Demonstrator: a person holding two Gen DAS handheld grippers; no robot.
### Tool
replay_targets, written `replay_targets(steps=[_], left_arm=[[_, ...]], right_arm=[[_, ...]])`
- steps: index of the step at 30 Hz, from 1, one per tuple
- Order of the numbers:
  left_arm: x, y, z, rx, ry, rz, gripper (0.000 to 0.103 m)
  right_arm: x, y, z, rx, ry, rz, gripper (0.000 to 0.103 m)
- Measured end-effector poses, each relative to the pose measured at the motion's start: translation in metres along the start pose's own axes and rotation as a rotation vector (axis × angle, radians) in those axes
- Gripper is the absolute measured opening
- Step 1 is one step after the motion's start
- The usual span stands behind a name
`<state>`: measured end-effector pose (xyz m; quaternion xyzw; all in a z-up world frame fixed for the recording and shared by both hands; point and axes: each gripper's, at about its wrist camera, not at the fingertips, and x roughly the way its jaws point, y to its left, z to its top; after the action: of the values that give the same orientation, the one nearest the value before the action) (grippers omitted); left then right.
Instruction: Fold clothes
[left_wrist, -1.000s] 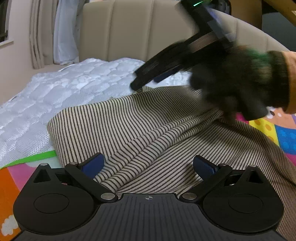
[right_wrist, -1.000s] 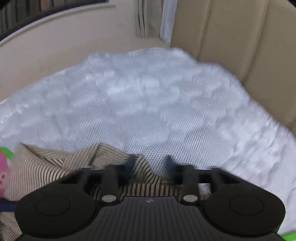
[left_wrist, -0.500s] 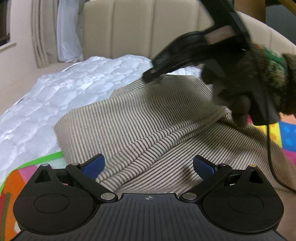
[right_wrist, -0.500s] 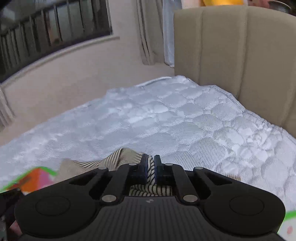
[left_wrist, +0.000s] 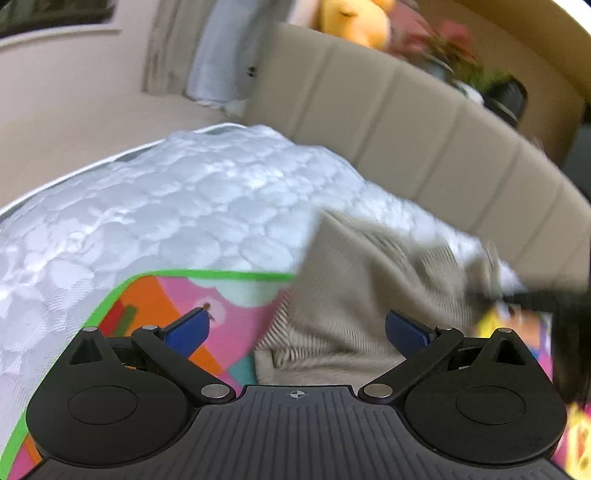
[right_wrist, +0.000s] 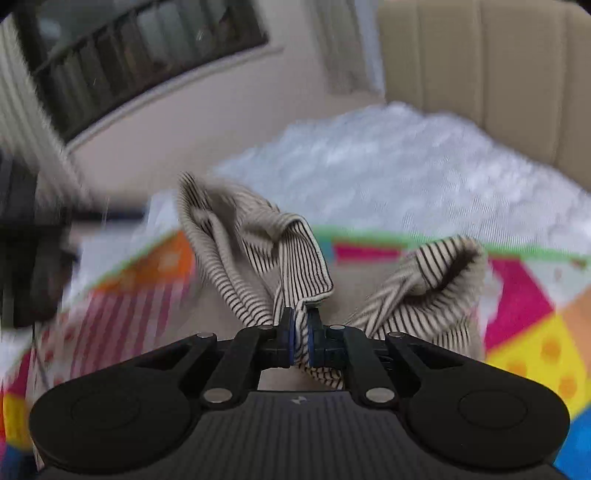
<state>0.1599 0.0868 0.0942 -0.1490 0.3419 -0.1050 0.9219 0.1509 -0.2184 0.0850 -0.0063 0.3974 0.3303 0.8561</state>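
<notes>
Fabric of the striped garment (right_wrist: 295, 266) sits pinched between the clenched pads of the right gripper (right_wrist: 300, 341), while the left gripper (left_wrist: 295, 328) stands released with nothing between its pads. The garment lies bunched on the colourful mat (right_wrist: 517, 288), at 12 o'clock from the right gripper and at 1 o'clock from the left. To fold well, carry the pinched edge low and level across the body of the garment, keep the pinch firm, and lay it down edge to edge before releasing. Compared with one second ago, the right jaws have just been closing onto the fabric, and the garment, then spread flat, is now lifted and gathered.
</notes>
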Motion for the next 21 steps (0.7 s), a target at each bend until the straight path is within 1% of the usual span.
replay_targets(steps=[1, 2, 4, 6, 8, 9, 10, 12, 14, 16, 17, 19, 20, 21], left_arm=[[-0.002, -0.001, 0.004, -0.009, -0.005, -0.008, 0.103], [-0.004, -0.002, 0.009, -0.019, -0.010, -0.016, 0.103], [-0.007, -0.005, 0.016, -0.031, -0.017, -0.030, 0.103], [-0.005, -0.012, 0.018, -0.026, 0.004, -0.033, 0.103], [0.003, -0.018, 0.015, -0.027, 0.059, -0.038, 0.103], [0.007, -0.020, 0.012, -0.027, 0.095, -0.043, 0.103], [0.011, -0.022, 0.009, -0.026, 0.135, -0.049, 0.103], [0.024, -0.025, -0.001, -0.028, 0.218, -0.055, 0.103], [0.034, -0.025, -0.014, -0.046, 0.301, -0.064, 0.103], [0.042, -0.022, -0.026, -0.080, 0.364, -0.078, 0.103], [0.044, -0.021, -0.032, -0.098, 0.386, -0.087, 0.103], [0.051, -0.018, -0.040, -0.135, 0.410, -0.092, 0.103], [0.055, -0.017, -0.042, -0.151, 0.420, -0.089, 0.103], [0.060, -0.017, -0.045, -0.165, 0.432, -0.084, 0.103]], right_arm=[[-0.004, 0.001, -0.008, -0.009, 0.014, 0.006, 0.006], [-0.012, -0.001, -0.012, 0.000, 0.008, 0.021, 0.007], [-0.029, -0.008, -0.009, 0.040, -0.037, 0.039, 0.016], [-0.046, -0.021, 0.001, 0.084, -0.117, 0.016, 0.044], [-0.056, -0.034, 0.011, 0.117, -0.174, -0.040, 0.054], [-0.058, -0.041, 0.016, 0.130, -0.178, -0.082, 0.056], [-0.056, -0.048, 0.018, 0.144, -0.166, -0.113, 0.058], [-0.049, -0.061, 0.016, 0.181, -0.129, -0.154, 0.066], [-0.032, -0.073, 0.008, 0.230, -0.073, -0.149, 0.069], [-0.011, -0.081, -0.006, 0.274, 0.003, -0.125, 0.075], [0.000, -0.085, -0.013, 0.294, 0.050, -0.105, 0.076], [0.014, -0.082, -0.029, 0.300, 0.093, -0.117, 0.070], [0.017, -0.077, -0.032, 0.268, 0.085, -0.135, 0.062], [0.013, -0.071, -0.031, 0.216, 0.065, -0.148, 0.052]])
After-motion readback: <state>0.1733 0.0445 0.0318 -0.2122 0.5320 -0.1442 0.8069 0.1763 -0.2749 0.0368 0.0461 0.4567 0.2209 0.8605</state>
